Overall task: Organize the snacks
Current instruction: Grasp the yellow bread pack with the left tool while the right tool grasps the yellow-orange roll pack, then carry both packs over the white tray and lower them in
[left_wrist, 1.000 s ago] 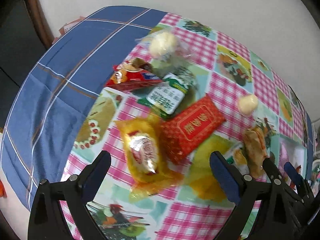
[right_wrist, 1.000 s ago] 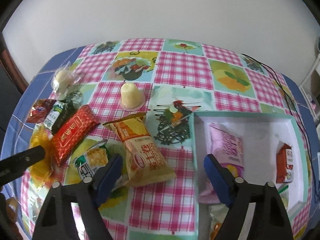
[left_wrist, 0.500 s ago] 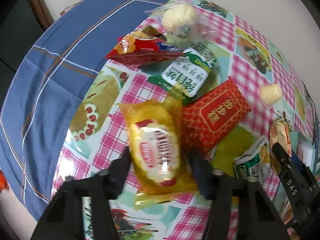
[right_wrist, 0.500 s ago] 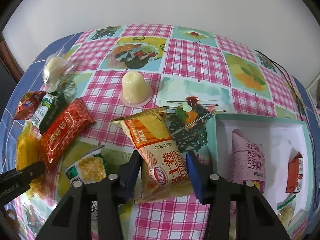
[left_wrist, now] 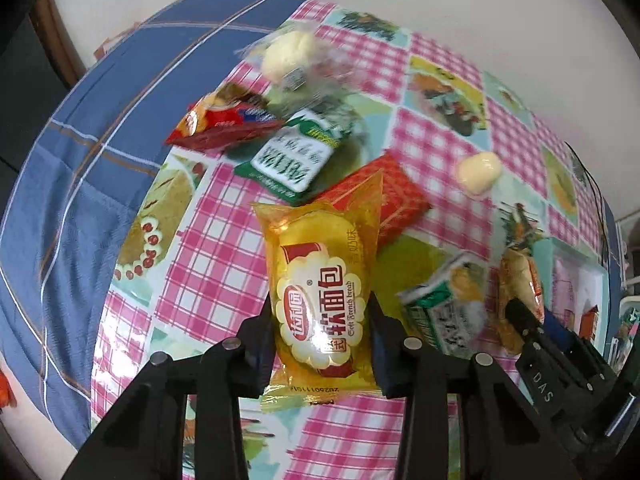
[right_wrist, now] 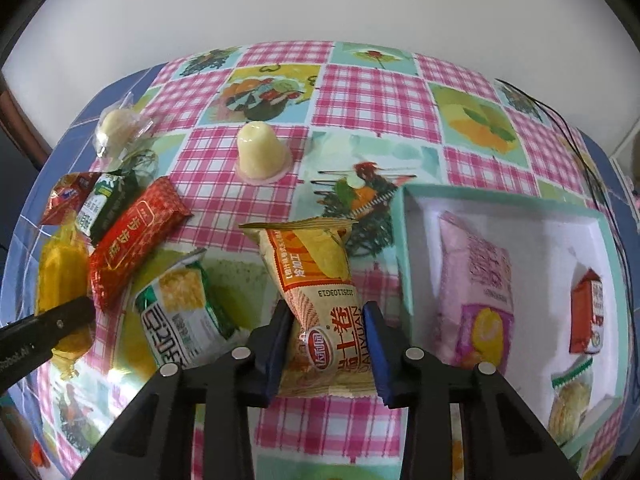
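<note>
The left gripper (left_wrist: 320,332) is clamped on a yellow bread packet (left_wrist: 320,304) lying on the surface (left_wrist: 208,264). The right gripper (right_wrist: 326,334) has just been closing – its pads now pinch an orange snack bag (right_wrist: 320,292) just beside the tray (right_wrist: 404,248).

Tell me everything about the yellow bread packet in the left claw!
The yellow bread packet is a shiny see-through yellow wrapper, crimped at both ends, with a pale loaf inside and a red-and-white label reading "Soft French bread". The left claw squeezes its lower half from both sides. Its top edge covers part of the red packet.
</note>
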Demonstrator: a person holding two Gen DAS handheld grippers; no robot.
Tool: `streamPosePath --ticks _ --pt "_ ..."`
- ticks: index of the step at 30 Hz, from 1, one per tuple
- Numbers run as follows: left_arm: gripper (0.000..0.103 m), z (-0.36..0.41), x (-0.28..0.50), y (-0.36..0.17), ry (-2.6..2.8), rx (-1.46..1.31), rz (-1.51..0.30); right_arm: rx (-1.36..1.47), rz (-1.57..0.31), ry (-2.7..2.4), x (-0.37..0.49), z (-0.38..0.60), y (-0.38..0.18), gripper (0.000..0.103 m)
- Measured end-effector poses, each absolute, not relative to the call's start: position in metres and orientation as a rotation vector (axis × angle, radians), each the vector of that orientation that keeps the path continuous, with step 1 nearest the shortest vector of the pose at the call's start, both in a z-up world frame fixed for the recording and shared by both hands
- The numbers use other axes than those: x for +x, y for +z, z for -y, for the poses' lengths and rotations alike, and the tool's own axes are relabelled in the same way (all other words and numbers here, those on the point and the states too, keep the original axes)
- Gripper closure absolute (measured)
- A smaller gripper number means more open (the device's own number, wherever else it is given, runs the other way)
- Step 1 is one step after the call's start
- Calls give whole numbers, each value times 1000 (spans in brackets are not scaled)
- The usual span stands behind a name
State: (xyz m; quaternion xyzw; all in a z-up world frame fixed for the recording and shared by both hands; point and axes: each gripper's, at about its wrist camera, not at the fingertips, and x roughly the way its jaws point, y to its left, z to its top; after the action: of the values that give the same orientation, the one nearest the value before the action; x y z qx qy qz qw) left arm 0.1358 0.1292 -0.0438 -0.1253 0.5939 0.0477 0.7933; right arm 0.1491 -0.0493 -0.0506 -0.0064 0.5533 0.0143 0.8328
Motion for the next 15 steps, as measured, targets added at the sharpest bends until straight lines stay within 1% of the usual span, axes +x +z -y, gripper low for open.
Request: streamPosePath --ticks 11,15 --pt "62 -76 132 -4 19 -230 -1191 86 -1122 35 127 82 -10 65" --pt "62 -53 132 2 -4 -211 -1180 118 -1096 28 125 102 2 65"
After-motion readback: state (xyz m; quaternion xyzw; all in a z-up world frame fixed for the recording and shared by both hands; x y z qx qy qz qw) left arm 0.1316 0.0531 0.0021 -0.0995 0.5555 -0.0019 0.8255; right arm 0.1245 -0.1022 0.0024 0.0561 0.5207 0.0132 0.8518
